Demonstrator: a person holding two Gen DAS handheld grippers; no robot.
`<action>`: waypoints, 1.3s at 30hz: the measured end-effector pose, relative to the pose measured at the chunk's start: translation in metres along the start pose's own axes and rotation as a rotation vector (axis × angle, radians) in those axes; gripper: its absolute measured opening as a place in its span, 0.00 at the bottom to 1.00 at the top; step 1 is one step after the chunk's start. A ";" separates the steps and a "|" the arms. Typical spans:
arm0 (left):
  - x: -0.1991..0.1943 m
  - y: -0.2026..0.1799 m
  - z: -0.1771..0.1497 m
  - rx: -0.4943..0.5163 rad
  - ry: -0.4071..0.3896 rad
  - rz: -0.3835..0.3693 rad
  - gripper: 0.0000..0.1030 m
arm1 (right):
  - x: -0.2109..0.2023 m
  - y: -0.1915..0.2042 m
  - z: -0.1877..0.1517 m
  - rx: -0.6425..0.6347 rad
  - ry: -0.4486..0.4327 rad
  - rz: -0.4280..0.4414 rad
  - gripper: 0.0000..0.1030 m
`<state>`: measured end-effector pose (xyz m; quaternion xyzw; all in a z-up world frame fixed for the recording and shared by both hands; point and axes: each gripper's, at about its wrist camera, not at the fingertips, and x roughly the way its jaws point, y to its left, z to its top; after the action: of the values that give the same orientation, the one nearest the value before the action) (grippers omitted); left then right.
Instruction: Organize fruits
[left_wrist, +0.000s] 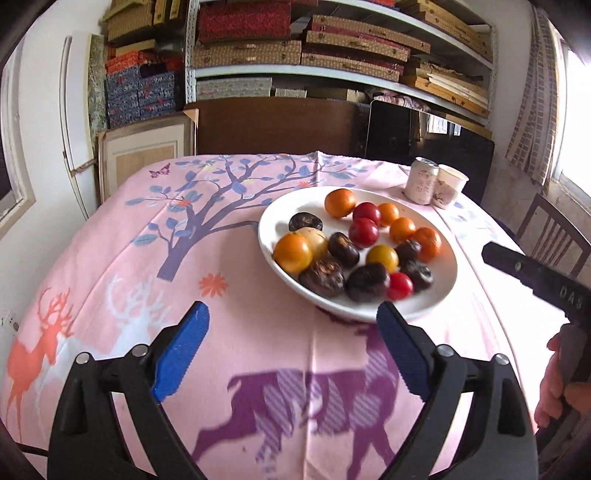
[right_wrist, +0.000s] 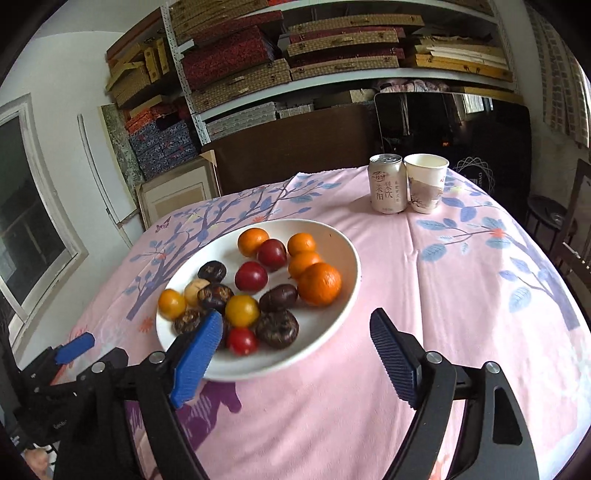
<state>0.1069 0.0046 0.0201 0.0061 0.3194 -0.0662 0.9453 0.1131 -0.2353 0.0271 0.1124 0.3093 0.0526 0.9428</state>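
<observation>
Shelves of patterned boxes (right_wrist: 236, 59) rise behind a table under a pink cloth (left_wrist: 258, 369) printed with deer and a tree. On it sits a white plate (right_wrist: 343, 280) piled with fruits: oranges (right_wrist: 319, 283), red plums (right_wrist: 251, 277), a yellow one (right_wrist: 242, 311), and dark brown lumps (right_wrist: 277, 328) that may be water chestnuts, though blur hides the detail. A drink can (right_wrist: 386, 184) touches a paper cup (right_wrist: 426, 182) at the far edge. My left gripper (left_wrist: 291, 350) hangs with fingers spread wide, empty, just short of the plate. My right gripper (right_wrist: 295, 354) is likewise apart and empty, its left finger over the plate's near rim.
</observation>
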 end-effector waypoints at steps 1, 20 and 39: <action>-0.007 -0.003 -0.007 0.007 -0.016 0.014 0.92 | -0.008 0.001 -0.009 -0.015 -0.016 -0.005 0.90; -0.035 -0.035 -0.036 0.151 -0.059 0.059 0.95 | -0.044 0.009 -0.047 -0.106 -0.047 -0.094 0.97; -0.044 -0.034 -0.039 0.123 -0.064 0.079 0.95 | -0.060 0.034 -0.066 -0.185 -0.066 -0.053 0.97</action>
<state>0.0447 -0.0214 0.0170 0.0744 0.2837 -0.0486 0.9548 0.0243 -0.2012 0.0181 0.0181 0.2749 0.0525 0.9599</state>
